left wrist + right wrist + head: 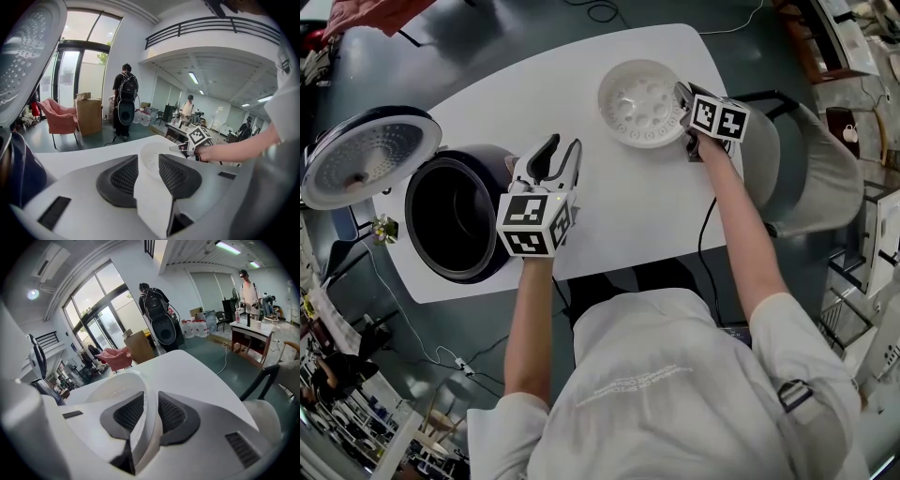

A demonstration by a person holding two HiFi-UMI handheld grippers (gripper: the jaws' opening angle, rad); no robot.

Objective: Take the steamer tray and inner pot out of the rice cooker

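White and round-cornered, the bench [647, 206] stands on a grey-green floor, with the person's two arms reaching over its near edge. Nearest, the left tool [562, 150] hovers above the bench top just to the right of the rice cooker [492, 155]; its jaws stand apart with nothing between them. The rice cooker sits at the bench's left end with the dark inner pot [450, 220] seated inside it and the lid [366, 155] thrown open to the left, its perforated inner face up. Farther off, toward the far right of the bench, the white steamer tray [639, 101] is out of the cooker and appears to rest on the bench top, holes showing in its bottom. The right tool [682, 111] is clamped on the tray's right rim, one pad inside the wall and one outside. Beyond the bench's right edge stands a grey chair [806, 169].
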